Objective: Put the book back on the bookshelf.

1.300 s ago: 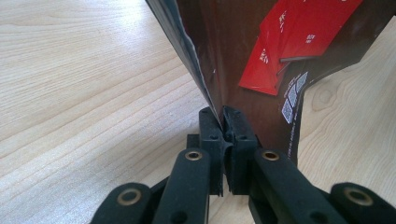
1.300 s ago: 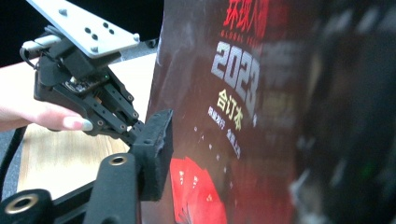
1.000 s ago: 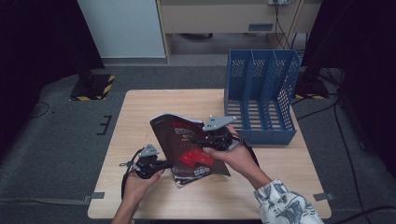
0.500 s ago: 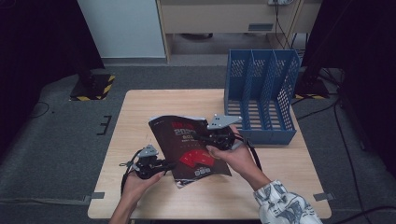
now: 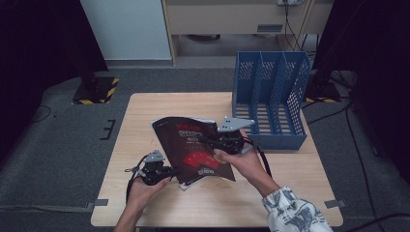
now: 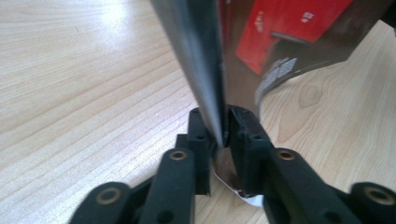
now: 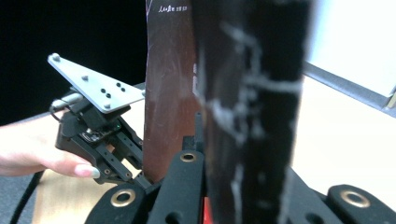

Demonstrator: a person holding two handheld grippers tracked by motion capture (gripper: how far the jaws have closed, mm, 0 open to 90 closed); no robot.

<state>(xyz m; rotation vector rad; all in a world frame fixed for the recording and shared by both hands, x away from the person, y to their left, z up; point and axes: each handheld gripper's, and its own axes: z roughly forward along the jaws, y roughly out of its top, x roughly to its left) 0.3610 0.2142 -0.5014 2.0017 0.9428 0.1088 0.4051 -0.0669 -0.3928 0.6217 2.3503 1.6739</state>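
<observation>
A dark magazine (image 5: 193,147) with red cover print is held tilted above the wooden table (image 5: 145,111), between both hands. My left gripper (image 5: 170,171) is shut on its lower left edge; in the left gripper view the magazine's edge (image 6: 205,70) runs up from between the closed jaws. My right gripper (image 5: 212,143) is shut on the magazine's right side. In the right gripper view the magazine's cover (image 7: 168,102) stands on edge between the jaws, and the left gripper (image 7: 135,179) grips it farther off.
A blue three-slot file holder (image 5: 270,99) stands on the table's right rear part, just beyond my right gripper. Bare tabletop lies to the left and in front. Dark floor surrounds the table, with a cabinet (image 5: 227,19) behind.
Both grippers have carried the magazine slightly to the right, toward the file holder. The grips look unchanged.
</observation>
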